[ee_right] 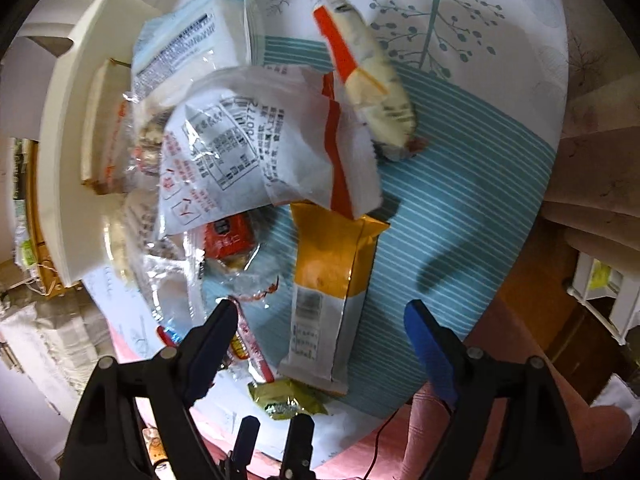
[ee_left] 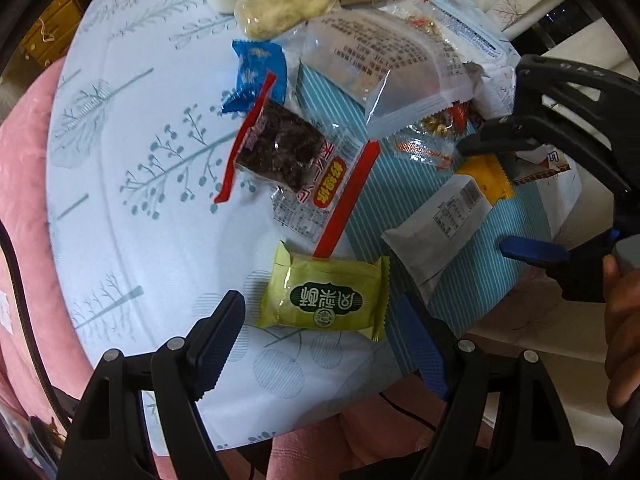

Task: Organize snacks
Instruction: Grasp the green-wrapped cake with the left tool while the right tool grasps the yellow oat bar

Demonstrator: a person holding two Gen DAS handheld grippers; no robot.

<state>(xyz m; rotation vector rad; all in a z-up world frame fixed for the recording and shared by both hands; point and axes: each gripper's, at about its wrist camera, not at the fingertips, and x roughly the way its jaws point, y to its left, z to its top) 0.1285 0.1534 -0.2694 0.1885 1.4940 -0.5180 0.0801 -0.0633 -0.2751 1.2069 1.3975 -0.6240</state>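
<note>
- Two packets look to be the targets: the green packet [ee_left: 324, 300] lies flat near the front edge of the tablecloth [ee_left: 132, 92], right between the open fingers of the left claw [ee_left: 322, 342]; the yellow-and-white packet [ee_right: 330, 284] lies on the striped blue mat [ee_right: 448, 184], between the open fingers of the right claw [ee_right: 320, 344].
- Neither claw has hold of anything: both stand wide, with the pads apart from the wrappers.
- For the left claw, I would come straight down so both fingers straddle the green packet across its narrow middle, then close gently; the wrapper is puffy and may slip or crush.
- For the right claw, the long packet is best pinched across its width, near the white lower half, clear of the heap.
- Just beside it, the red-edged clear packet [ee_left: 298, 164] overlaps the mat, and its end lies by the right claw's black finger [ee_right: 208, 344]; keep that finger off it.
- Farther out, the loose heap of clear and white wrappers [ee_right: 224, 140] leans over the yellow end; lifting it fast could drag them along.
- At the far edge stands a white box [ee_right: 80, 92], probably where the snacks go.
</note>
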